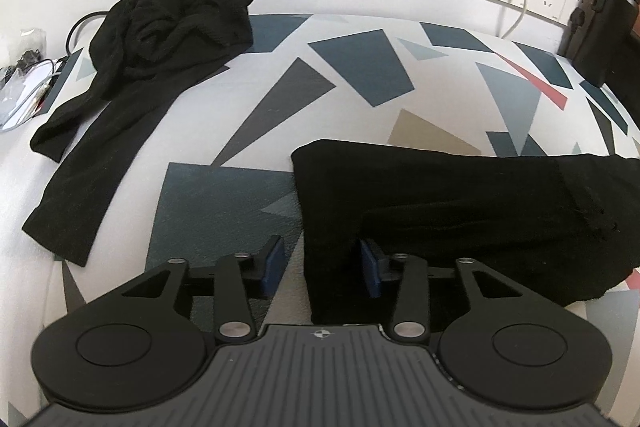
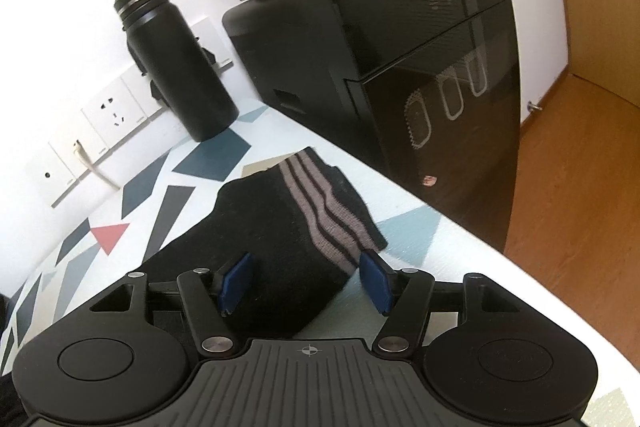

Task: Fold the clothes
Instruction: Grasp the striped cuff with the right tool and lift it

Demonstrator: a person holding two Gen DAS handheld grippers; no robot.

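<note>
A black garment (image 1: 460, 219) lies flattened on the patterned tablecloth (image 1: 352, 75), its left end between the blue pads of my left gripper (image 1: 322, 267), which stands open over it. A second black garment (image 1: 152, 39) lies crumpled at the far left, one leg trailing toward me. In the right wrist view the flat garment's end with three grey stripes (image 2: 320, 211) lies near the table's right edge. My right gripper (image 2: 306, 281) is open, its fingers astride the near corner of that striped end.
A black flask (image 2: 180, 63) stands at the back by the wall sockets (image 2: 108, 115). A black AUX appliance (image 2: 400, 67) rises past the table's right edge, with bottles and a phone on top. Cables and a plastic bag (image 1: 24, 83) sit far left.
</note>
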